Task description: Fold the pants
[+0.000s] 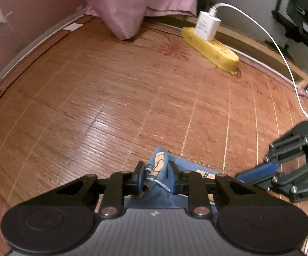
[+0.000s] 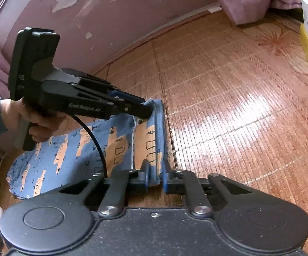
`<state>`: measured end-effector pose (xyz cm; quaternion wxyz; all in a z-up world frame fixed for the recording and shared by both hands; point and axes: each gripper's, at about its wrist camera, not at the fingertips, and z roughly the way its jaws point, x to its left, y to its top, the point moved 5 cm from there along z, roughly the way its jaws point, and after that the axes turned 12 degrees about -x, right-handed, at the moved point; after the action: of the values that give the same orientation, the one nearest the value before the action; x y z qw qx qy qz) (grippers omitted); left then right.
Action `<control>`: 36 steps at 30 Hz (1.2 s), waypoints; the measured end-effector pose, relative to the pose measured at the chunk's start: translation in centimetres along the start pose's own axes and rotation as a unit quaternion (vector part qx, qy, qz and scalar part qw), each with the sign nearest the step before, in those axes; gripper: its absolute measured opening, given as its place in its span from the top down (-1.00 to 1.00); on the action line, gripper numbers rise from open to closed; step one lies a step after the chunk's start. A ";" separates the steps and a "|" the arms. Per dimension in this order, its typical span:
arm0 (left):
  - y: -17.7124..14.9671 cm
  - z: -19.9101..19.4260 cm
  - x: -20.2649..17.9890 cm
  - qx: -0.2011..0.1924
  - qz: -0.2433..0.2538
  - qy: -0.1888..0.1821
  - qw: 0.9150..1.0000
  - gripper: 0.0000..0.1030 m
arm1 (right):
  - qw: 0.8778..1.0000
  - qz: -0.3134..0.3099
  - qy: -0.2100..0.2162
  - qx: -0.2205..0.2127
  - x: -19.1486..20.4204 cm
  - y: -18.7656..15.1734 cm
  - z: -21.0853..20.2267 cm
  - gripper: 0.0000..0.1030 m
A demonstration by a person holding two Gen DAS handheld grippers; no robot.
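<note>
Blue pants (image 2: 73,149) with orange patches and black marks lie over the bamboo mat (image 2: 228,111). The far corner of their edge is bunched between the fingers of my left gripper (image 1: 156,176), which is shut on the cloth. The right wrist view shows that same left gripper (image 2: 147,111) from the side, held by a hand (image 2: 36,119), pinching the far corner. My right gripper (image 2: 155,175) is shut on the near end of the same blue edge. In the left wrist view the right gripper (image 1: 241,177) comes in from the right, its tip hidden behind my left one. The edge runs stretched between both.
A yellow power strip (image 1: 211,49) with a white charger (image 1: 207,25) and white cable (image 1: 281,64) lies at the mat's far right. A pink pillow (image 1: 128,6) sits at the back. A pink peeling wall (image 2: 90,21) borders the left. A black chair (image 1: 303,12) stands beyond.
</note>
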<state>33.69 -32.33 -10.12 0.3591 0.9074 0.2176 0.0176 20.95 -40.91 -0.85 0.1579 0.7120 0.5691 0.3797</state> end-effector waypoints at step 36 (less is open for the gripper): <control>-14.2 -18.9 8.3 -0.223 -0.411 -0.029 0.883 -0.37 | 0.981 -0.156 -0.001 -0.112 17.6 0.3 -0.9 0.87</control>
<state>32.26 -7.60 -6.52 0.5333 0.6325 0.5510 -0.1095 21.64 -24.84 6.25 0.2945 0.5925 0.6271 0.4110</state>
